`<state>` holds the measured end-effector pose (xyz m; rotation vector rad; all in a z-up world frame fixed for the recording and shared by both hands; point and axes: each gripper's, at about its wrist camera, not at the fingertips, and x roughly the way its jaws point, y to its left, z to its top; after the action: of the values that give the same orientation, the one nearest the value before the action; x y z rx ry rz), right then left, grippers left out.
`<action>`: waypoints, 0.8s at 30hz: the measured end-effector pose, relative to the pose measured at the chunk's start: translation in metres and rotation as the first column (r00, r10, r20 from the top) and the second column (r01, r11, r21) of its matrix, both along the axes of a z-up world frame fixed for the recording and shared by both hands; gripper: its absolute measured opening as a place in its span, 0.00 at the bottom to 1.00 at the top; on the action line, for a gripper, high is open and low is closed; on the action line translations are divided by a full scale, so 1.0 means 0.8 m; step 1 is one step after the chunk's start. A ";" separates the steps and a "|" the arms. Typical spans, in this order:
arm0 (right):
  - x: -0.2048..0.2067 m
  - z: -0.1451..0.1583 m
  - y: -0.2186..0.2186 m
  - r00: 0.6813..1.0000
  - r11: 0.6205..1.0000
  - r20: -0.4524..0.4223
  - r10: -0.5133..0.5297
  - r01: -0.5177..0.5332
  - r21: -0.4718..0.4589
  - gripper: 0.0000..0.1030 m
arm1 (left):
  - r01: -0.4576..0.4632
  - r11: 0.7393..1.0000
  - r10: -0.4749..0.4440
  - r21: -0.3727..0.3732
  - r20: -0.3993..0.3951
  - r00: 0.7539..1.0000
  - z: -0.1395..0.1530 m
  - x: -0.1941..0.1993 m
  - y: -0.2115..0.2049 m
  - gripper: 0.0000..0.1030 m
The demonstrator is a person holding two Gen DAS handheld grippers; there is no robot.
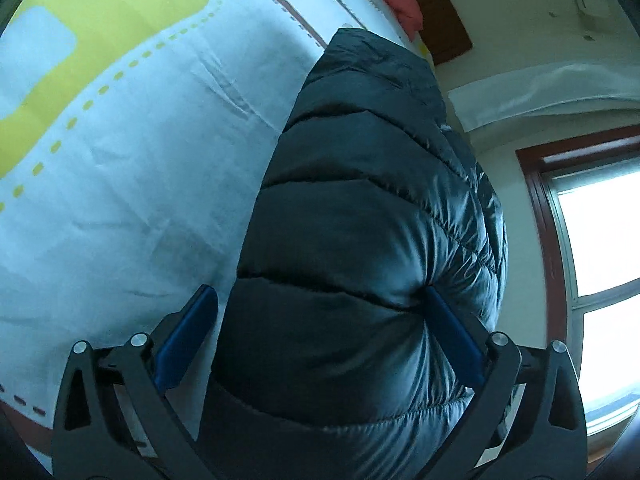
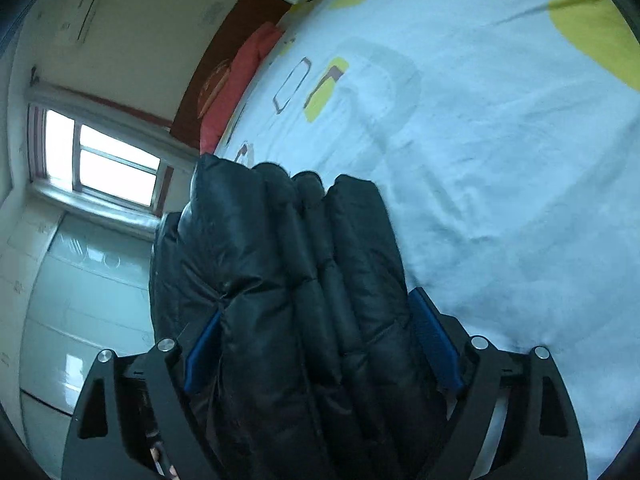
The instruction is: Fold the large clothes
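A black quilted puffer jacket (image 1: 360,216) fills the middle of the left wrist view. My left gripper (image 1: 320,300) has its blue-padded fingers (image 1: 188,332) on either side of a thick bunch of it and is shut on it. In the right wrist view the same jacket (image 2: 288,280) shows as several stacked folds. My right gripper (image 2: 316,328) is shut on that bundle, with a blue pad (image 2: 434,340) pressed against its right side. The jacket is held up off the bed.
A bed with a pale blue sheet (image 1: 120,184) with yellow and brown patterns lies beneath and shows in the right wrist view (image 2: 500,160). A red pillow (image 2: 236,92) lies at a dark wooden headboard (image 1: 444,20). A window (image 2: 108,160) and a white wardrobe (image 2: 88,300) stand beside the bed.
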<state>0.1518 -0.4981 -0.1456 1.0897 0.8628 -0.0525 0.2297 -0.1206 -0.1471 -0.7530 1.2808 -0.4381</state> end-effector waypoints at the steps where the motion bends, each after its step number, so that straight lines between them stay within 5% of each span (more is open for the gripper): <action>1: 0.000 0.000 0.001 1.000 1.000 0.009 0.009 -0.009 0.003 0.82 | 0.002 1.000 -0.002 0.003 0.006 1.000 0.000 0.000 -0.001 0.98; 8: 0.029 -0.006 0.008 0.997 0.997 0.017 0.080 -0.080 0.004 0.80 | 0.018 1.000 -0.019 0.007 0.034 0.999 0.002 0.000 -0.005 0.98; 13: 0.034 -0.008 0.011 0.996 0.996 0.010 0.087 -0.087 -0.002 0.69 | 0.034 0.999 -0.034 0.013 0.037 0.999 0.002 0.004 -0.012 0.98; 24: 0.009 -0.018 0.009 0.995 0.997 0.095 0.045 -0.050 0.055 0.47 | 0.039 0.998 -0.043 0.044 0.072 0.996 0.012 0.003 -0.030 0.79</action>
<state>0.1591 -0.4910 -0.1598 1.1164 0.8098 0.0630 0.2323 -0.1450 -0.1372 -0.6700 1.2349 -0.4662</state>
